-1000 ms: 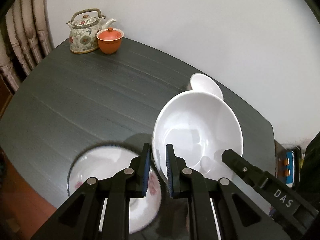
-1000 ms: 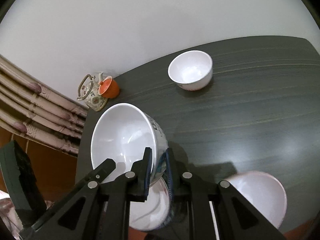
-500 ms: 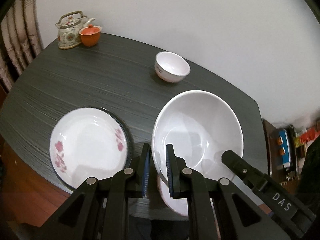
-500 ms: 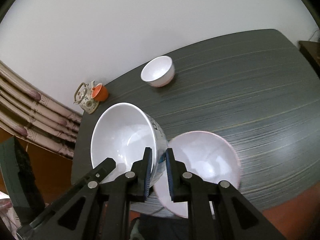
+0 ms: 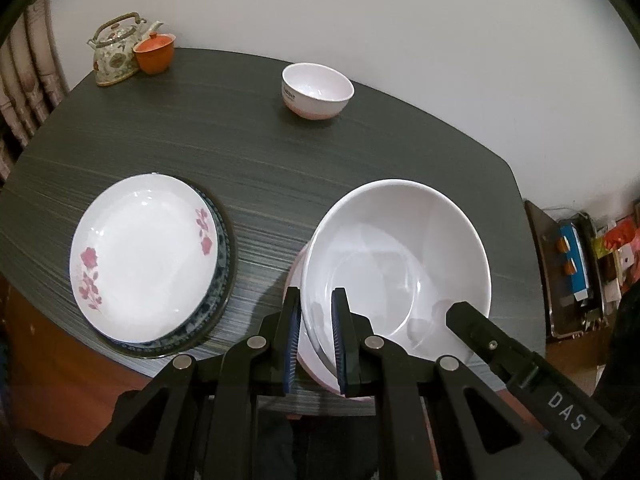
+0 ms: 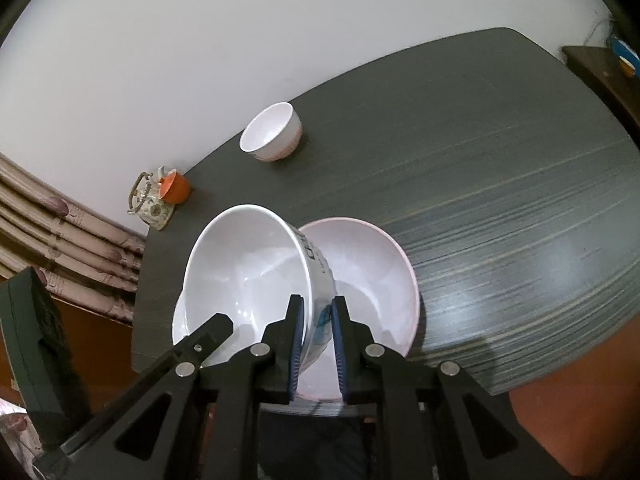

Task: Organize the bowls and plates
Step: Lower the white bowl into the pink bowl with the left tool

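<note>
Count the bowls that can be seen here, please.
3. A large white bowl is held in the air by both claws. A pink-rimmed bowl sits on the table under it. A small bowl stands near the wall. The stacked plates could hide nothing more.

The large bowl hides most of the pink-rimmed bowl beneath.
</note>
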Demonstrator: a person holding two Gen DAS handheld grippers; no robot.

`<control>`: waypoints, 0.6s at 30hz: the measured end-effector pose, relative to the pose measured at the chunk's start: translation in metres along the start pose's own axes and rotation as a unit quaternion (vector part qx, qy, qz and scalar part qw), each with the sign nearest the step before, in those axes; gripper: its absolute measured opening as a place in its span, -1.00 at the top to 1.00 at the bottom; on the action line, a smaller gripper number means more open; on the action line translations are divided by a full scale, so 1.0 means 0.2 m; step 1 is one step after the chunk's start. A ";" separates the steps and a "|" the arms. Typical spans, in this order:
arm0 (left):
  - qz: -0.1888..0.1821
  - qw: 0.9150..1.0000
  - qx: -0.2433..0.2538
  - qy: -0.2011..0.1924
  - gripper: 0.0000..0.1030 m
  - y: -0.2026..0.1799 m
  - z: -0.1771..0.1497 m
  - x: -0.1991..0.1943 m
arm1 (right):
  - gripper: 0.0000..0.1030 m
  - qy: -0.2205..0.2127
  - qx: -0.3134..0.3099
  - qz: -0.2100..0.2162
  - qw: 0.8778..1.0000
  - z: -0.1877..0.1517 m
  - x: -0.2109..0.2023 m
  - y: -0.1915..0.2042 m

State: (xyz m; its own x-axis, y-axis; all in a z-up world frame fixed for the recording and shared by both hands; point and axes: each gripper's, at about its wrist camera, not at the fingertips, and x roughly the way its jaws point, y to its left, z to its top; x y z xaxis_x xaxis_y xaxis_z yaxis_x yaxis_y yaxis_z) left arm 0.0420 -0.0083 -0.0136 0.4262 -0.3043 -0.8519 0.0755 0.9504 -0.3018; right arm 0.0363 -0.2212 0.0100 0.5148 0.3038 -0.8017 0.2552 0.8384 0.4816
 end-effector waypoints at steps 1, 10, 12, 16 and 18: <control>0.000 1.000 0.000 0.001 0.77 0.00 -0.01 0.01 | 0.71 0.000 0.000 -0.001 1.000 -0.01 0.00 -0.01; 0.000 1.000 0.003 0.022 0.77 -0.01 -0.02 0.10 | 0.71 0.008 0.007 -0.013 1.000 0.00 0.06 -0.05; 0.000 1.000 0.002 0.028 0.77 -0.01 -0.01 0.13 | 0.70 0.011 0.009 -0.016 1.000 0.00 0.08 -0.06; 0.005 0.999 0.006 0.040 0.77 -0.01 -0.01 0.19 | 0.70 0.020 0.012 -0.024 0.999 0.01 0.13 -0.07; 0.006 0.999 0.006 0.048 0.77 -0.01 -0.01 0.22 | 0.70 0.024 0.012 -0.027 0.999 0.02 0.16 -0.08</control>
State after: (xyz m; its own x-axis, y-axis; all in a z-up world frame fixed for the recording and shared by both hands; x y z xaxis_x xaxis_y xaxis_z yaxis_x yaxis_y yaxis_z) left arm 0.0595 -0.0240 -0.0508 0.3392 -0.2963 -0.8929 0.0813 0.9548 -0.2859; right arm 0.0524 -0.2266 -0.0211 0.4597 0.2795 -0.8429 0.3025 0.8431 0.4445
